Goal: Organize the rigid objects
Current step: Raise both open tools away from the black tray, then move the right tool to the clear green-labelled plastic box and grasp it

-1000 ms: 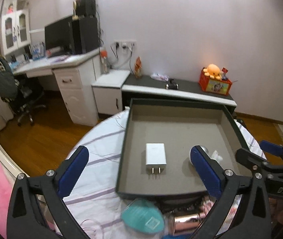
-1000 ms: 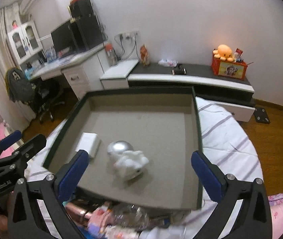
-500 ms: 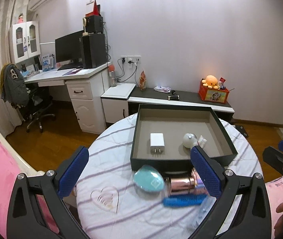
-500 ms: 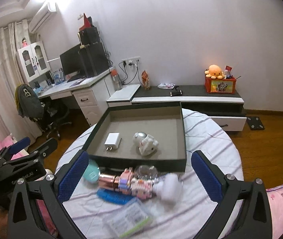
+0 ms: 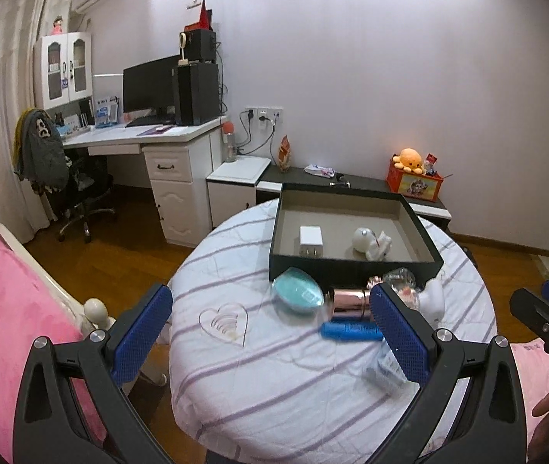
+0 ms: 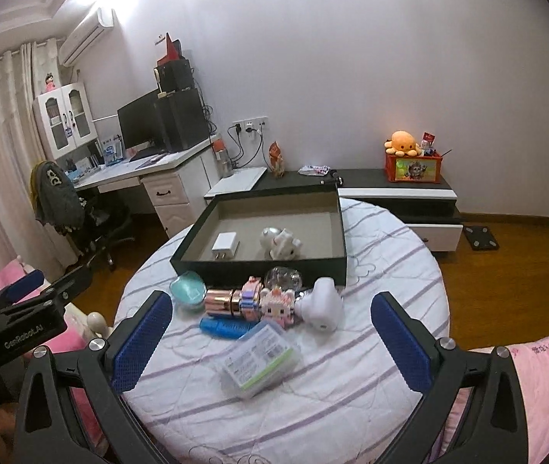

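A dark box (image 5: 353,266) (image 6: 259,268) sits at the far side of a round table. Inside lie a white charger (image 5: 310,239) (image 6: 225,244) and a white figurine (image 5: 371,240) (image 6: 280,243). In front of the box lie a teal case (image 5: 297,294) (image 6: 187,290), a rose-gold cylinder (image 5: 347,301) (image 6: 218,301), a blue tube (image 5: 349,330) (image 6: 224,326), a brick figure (image 6: 274,305), a white device (image 6: 322,303) and a clear packet (image 6: 260,361). My left gripper (image 5: 270,336) and right gripper (image 6: 270,338) are open, empty, held back above the near table edge.
The table (image 5: 293,386) has a striped cloth. A pink bed (image 5: 0,309) lies at the left and a pink quilt (image 6: 544,367) at the right. A desk with monitor (image 5: 150,92) and a low cabinet (image 6: 394,193) stand behind.
Both grippers have pulled back and up from over the box, so the whole table and the loose objects in front of the box now show. Both stayed open.
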### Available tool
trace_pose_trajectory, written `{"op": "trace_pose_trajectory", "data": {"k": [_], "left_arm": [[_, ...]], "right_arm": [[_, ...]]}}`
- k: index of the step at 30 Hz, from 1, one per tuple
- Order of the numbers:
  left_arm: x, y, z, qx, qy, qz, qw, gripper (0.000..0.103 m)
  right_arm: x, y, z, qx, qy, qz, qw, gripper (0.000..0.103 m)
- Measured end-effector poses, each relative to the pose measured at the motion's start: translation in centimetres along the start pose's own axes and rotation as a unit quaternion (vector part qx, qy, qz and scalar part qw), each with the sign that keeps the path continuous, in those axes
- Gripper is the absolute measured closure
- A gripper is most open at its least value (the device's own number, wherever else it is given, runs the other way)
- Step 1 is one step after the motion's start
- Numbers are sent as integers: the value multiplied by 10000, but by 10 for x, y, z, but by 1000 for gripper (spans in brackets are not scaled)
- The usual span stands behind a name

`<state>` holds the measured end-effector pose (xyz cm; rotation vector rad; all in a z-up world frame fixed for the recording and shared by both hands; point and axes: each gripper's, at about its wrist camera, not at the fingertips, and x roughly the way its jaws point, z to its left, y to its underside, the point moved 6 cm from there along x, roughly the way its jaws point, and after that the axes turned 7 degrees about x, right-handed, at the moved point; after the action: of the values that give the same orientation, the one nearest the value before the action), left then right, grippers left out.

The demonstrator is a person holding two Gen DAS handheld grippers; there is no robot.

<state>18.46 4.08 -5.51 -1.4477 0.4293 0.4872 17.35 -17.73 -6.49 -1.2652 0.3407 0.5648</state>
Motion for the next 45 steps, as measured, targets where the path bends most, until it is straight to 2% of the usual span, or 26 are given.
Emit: {"op": "trace_pose_trajectory", "data": {"k": [8, 17, 31, 38, 45], "left_arm": [[3, 15, 3, -52, 64, 158, 9998, 0], [22, 27, 6, -119, 132, 418, 9990, 0], [83, 58, 9, -91, 186, 1054, 9942, 0], [107, 64, 2, 3, 227, 1252, 9919, 0], [128, 69, -8, 63, 320, 1427, 9892, 0]], "right_arm": [[-3, 13, 8, -97, 61, 68, 9999, 0], [11, 29, 6, -84, 165, 371, 9991, 0], [94, 82, 2, -137, 341, 1530, 9875, 0], [128, 95, 2, 26, 412, 1822, 9824, 0], [146, 98, 0, 231, 198, 1875, 9818, 0]]}}
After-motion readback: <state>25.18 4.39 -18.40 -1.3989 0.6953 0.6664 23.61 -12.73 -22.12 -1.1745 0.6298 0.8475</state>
